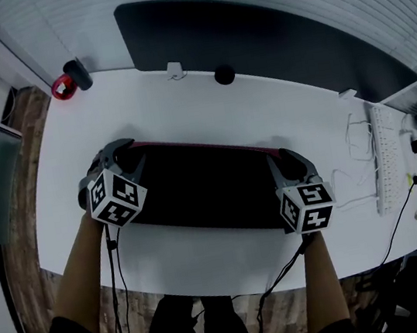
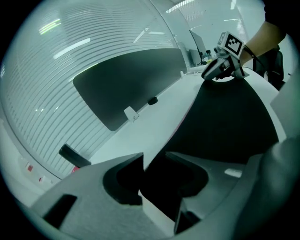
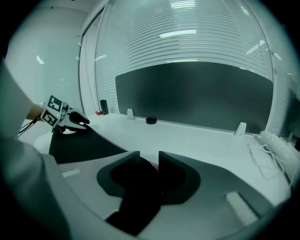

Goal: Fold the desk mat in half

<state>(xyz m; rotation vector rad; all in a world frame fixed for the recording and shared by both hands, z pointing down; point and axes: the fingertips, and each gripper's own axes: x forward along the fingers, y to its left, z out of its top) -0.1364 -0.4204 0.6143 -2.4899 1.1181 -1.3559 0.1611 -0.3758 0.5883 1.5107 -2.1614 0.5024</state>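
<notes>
The desk mat (image 1: 211, 181) looked soft and matt black, with a red edge underneath; the table (image 1: 184, 111) was smooth, faintly glossy white; the floor (image 1: 21, 223) showed wood grain

1. Left gripper (image 2: 154, 158): angled forward and down. Jaws apart, with a corner of the desk mat (image 1: 212, 186) in the gap, not pinched.
2. Right gripper (image 3: 149, 158): similar tilt. Jaws apart with a narrower gap, mat edge between them.
3. Left forearm (image 1: 81, 276) and right forearm (image 1: 326, 276): bare, reaching forward, roughly parallel.
</notes>
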